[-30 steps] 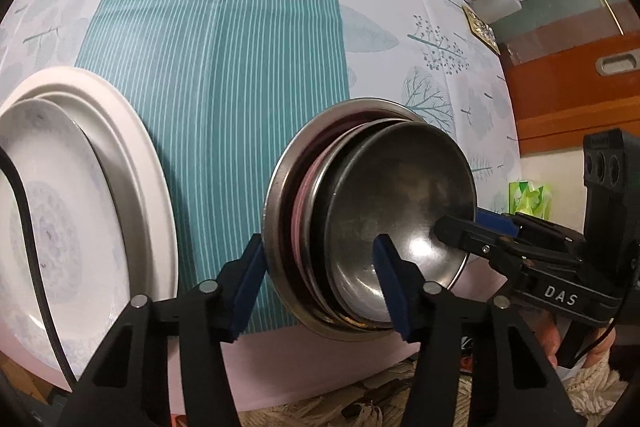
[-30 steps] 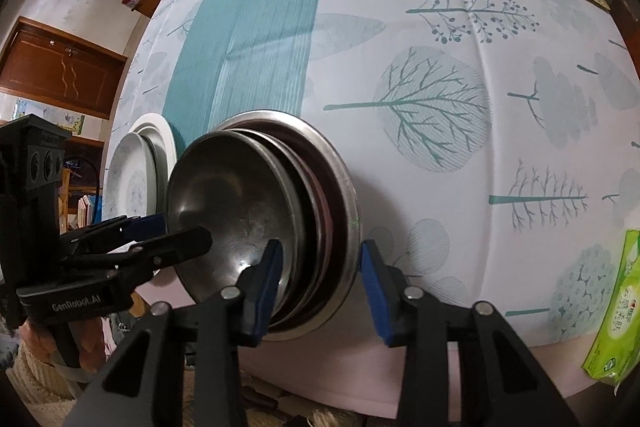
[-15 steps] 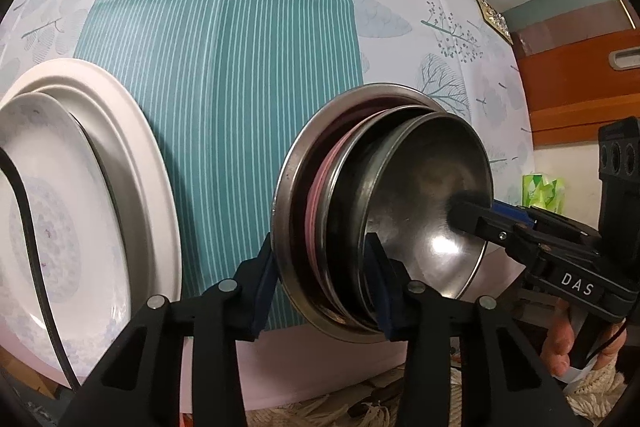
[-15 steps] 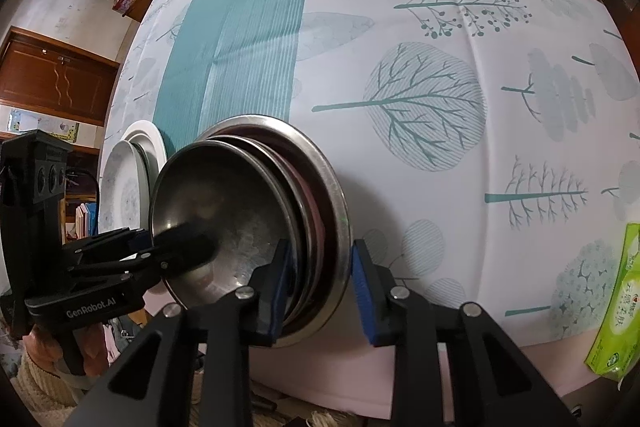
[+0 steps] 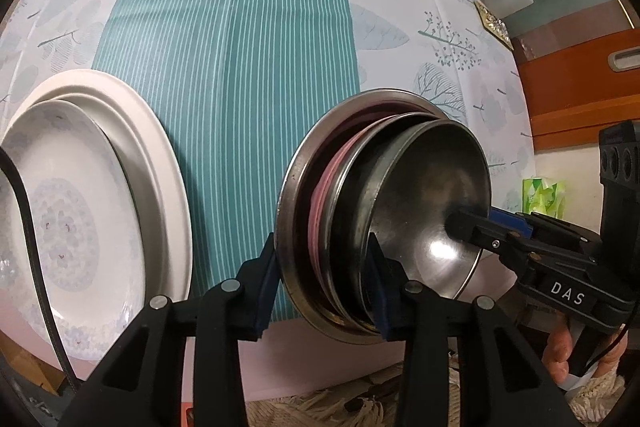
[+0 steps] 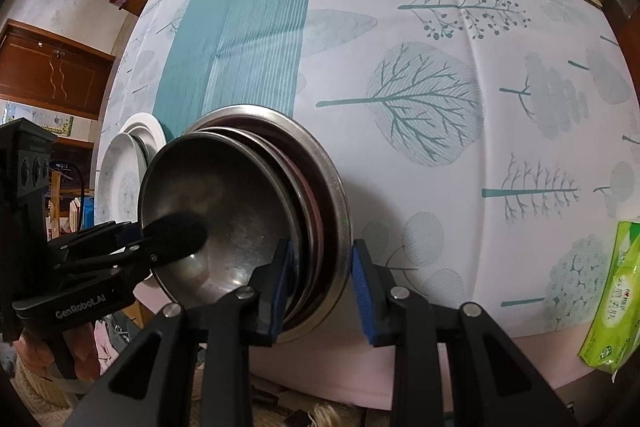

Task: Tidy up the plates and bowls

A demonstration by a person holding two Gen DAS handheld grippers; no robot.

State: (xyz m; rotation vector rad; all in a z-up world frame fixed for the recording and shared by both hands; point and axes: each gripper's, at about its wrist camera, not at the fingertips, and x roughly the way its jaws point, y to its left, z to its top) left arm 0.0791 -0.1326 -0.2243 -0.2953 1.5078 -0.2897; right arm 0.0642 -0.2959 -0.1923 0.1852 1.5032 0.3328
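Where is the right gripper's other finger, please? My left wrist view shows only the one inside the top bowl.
Observer: Outside the stack. The right gripper straddles all the rims; its jaws have just been closing, with the stack between them, and press on it.
Operator: Thank you. What stands beyond the plates on my left?
Observer: A wooden cabinet, off the table.
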